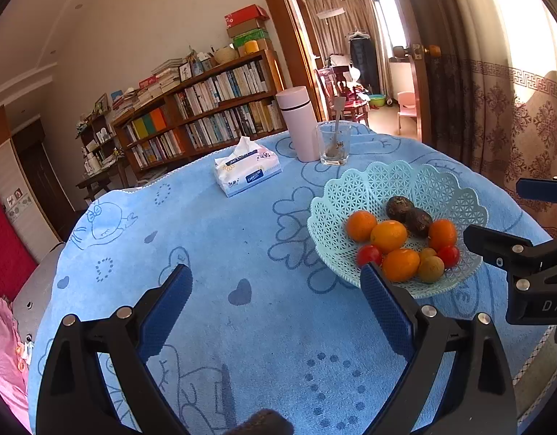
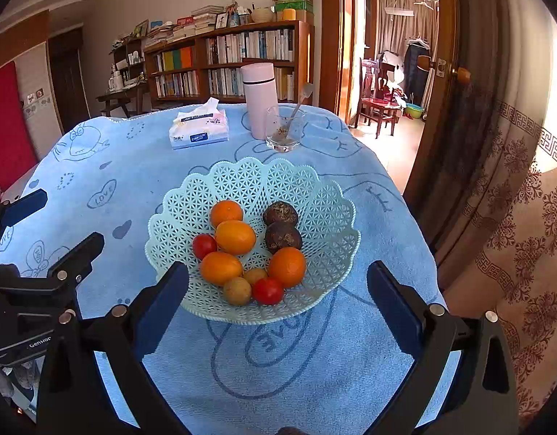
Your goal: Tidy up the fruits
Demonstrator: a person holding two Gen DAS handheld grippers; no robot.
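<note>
A pale green lattice fruit basket [image 2: 314, 195] stands on the blue tablecloth. It holds several oranges [image 2: 235, 237], two dark passion fruits [image 2: 283, 237], two cherry tomatoes [image 2: 267, 291] and two small yellow-brown fruits [image 2: 237, 291]. The basket also shows in the left wrist view [image 1: 423, 185], to the right. My left gripper [image 1: 274, 282] is open and empty over bare cloth, left of the basket. My right gripper [image 2: 278, 286] is open and empty, its fingers on either side of the basket's near rim. Each gripper shows at the edge of the other's view.
A tissue pack [image 2: 199, 129], a pink flask [image 2: 258, 99] and a glass with a spoon [image 2: 282, 130] stand at the table's far side. The table [image 2: 387, 224] ends close to the right, by a curtain and a doorway. Bookshelves stand behind.
</note>
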